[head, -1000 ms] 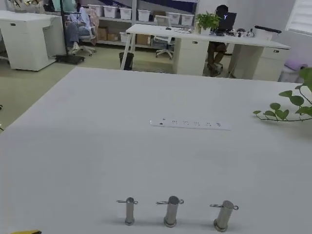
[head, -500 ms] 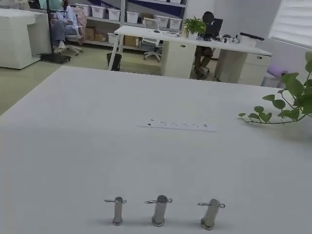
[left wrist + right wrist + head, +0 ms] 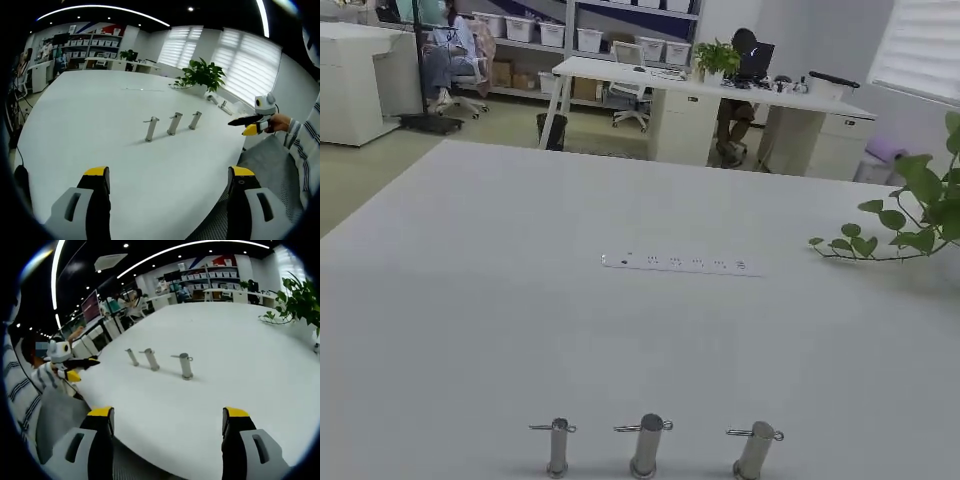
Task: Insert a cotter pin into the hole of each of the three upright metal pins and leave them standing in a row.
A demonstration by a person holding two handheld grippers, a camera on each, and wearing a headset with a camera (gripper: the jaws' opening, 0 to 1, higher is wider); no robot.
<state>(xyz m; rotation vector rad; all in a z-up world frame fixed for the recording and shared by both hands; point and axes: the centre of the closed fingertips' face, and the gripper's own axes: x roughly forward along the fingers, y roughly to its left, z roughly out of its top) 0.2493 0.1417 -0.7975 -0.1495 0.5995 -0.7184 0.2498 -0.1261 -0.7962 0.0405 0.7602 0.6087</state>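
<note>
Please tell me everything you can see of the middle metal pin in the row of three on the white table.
The middle metal pin is a short grey cylinder of dull, smooth-looking metal with a rounded top. It stands upright on the white table, between the left pin and the right pin and apart from both. A thin cotter pin passes crosswise through it near the top and sticks out on both sides. Nothing else touches it.
</note>
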